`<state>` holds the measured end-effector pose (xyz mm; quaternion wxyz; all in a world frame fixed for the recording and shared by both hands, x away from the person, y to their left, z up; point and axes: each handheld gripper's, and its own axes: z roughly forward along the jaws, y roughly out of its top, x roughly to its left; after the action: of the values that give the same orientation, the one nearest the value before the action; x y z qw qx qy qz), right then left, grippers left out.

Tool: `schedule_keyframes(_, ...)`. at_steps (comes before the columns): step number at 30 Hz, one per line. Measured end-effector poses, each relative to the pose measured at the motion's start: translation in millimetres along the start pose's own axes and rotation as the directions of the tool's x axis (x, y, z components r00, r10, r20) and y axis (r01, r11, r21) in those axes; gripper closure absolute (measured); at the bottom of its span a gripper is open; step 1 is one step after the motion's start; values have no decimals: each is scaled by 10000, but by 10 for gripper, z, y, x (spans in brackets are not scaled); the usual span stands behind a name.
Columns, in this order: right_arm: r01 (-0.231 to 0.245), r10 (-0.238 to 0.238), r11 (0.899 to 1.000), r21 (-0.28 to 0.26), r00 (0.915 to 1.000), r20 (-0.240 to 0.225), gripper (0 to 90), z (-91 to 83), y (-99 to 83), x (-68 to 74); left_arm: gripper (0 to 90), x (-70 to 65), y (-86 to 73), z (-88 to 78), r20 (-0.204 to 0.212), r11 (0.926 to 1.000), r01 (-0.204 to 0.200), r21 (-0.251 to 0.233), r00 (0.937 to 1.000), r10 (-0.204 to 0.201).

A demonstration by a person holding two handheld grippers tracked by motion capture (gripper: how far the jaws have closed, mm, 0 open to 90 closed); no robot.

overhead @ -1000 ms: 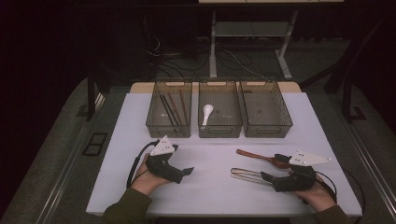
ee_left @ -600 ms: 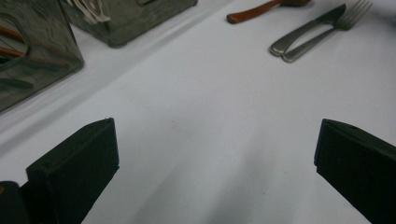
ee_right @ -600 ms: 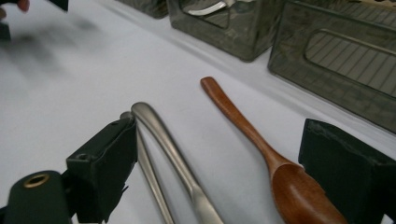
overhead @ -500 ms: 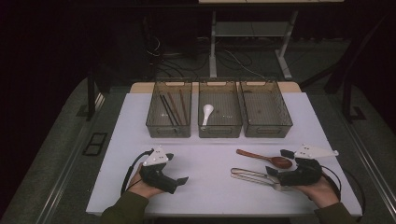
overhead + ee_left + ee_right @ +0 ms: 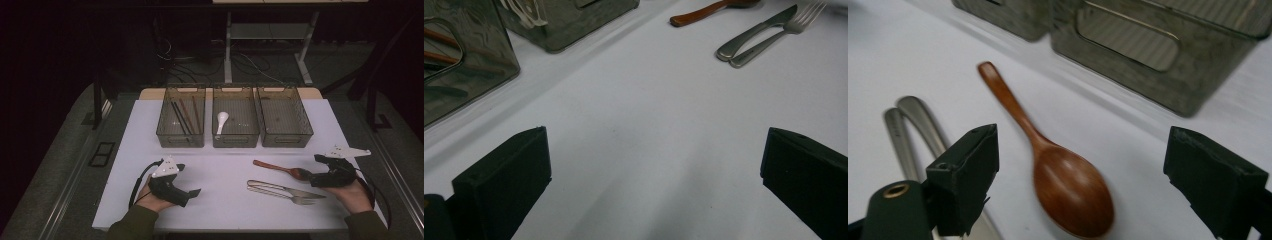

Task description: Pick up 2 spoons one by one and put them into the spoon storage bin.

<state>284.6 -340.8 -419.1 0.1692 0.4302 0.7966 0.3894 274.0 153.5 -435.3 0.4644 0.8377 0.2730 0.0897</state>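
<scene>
The wooden spoon (image 5: 1058,170) lies on the worktop (image 5: 220,170) in front of the right-hand bin (image 5: 284,117), bowl between the right gripper (image 5: 320,170)'s wide-apart jaws. The approach looks done; next comes lowering and closing. The left gripper (image 5: 192,192) rests, jaws apart.

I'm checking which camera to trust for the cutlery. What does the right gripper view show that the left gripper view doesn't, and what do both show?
Right gripper view alone: the wooden spoon's bowl, close up between the wide-open jaws of the right hand-held gripper.

Left gripper view alone: the fork's tines and the brown sticks in the nearest bin, beyond the open left hand-held gripper over bare white tabletop.

Both: the spoon's handle, two steel handles side by side, mesh bins, the tabletop.
</scene>
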Motion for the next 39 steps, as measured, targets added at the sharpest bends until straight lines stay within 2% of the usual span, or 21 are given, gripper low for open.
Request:
schedule_keyframes(4,-168,172,9990,413,9998,-110,155,34,-43,-118,0,-1,-2,5,15,10000,-3,69,10000,3)
schedule_keyframes(6,-198,224,9972,721,9992,-345,209,50,-78,-181,0,-1,-4,8,5,9999,-88,97,10000,88)
schedule_keyframes(9,-373,410,9958,840,9983,-426,221,55,-104,-233,0,-1,-5,3,46,9999,-78,76,10000,77)
schedule_keyframes(15,-276,323,9954,921,9983,-495,271,97,-108,-197,0,3,-6,7,63,10000,-46,64,10000,46)
schedule_keyframes(18,-339,407,9932,1113,9974,-589,328,131,-125,-196,0,-5,-8,17,73,9999,-133,101,9999,132)
schedule_keyframes(23,-473,552,9932,1064,9958,-725,401,136,-124,-211,0,-6,-8,22,111,9998,-145,151,9998,143)
schedule_keyframes(26,-359,451,9936,1067,9954,-848,455,138,-124,-198,0,-12,-11,31,173,9996,-180,202,9997,177)
schedule_keyframes(39,-91,243,9876,1569,9952,-951,464,208,-141,-138,0,-24,-15,48,275,9994,-232,263,9994,224)
